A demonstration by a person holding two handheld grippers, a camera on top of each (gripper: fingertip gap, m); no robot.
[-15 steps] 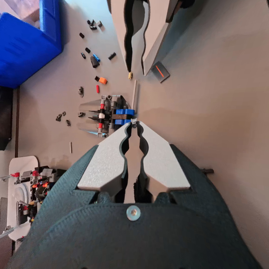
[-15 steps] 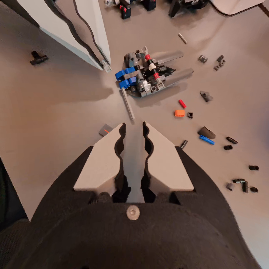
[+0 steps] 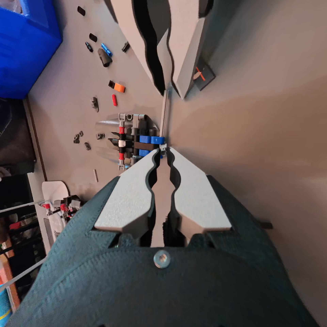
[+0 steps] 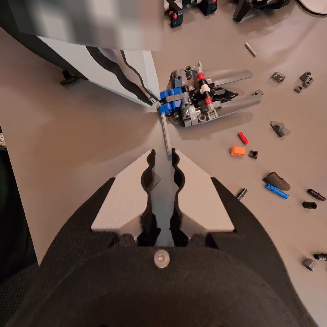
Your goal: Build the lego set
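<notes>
A partly built lego assembly (image 3: 134,139) of grey, black, blue and red parts lies flat on the grey table; it also shows in the right wrist view (image 4: 194,99). A long grey axle (image 4: 165,134) sticks out from its blue end. My left gripper (image 3: 163,150) is shut on a small grey connector (image 3: 163,147) and holds it against that blue end. My right gripper (image 4: 163,150) is narrowly open, with the axle's free end between its fingertips, close to the right one. The right gripper also shows in the left wrist view (image 3: 169,92).
Loose pieces lie beside the assembly: an orange piece (image 4: 238,151), a red pin (image 4: 243,138), a blue pin (image 4: 277,192) and several black and grey bits. A dark tile with an orange stripe (image 3: 203,76), a blue bin (image 3: 26,53) and another built model (image 3: 60,205) are nearby. The grippers' ends are close to 6 centimetres from one another. From the right gripper's tips to the orange piece (image 4: 238,151) is close to 7 centimetres. It turns up in the left wrist view (image 3: 119,86) as well.
My left gripper has brought the grey connector up against the blue end of the assembly. My right gripper has moved forward until its fingertips flank the axle's free end, and its gap has narrowed a little.
</notes>
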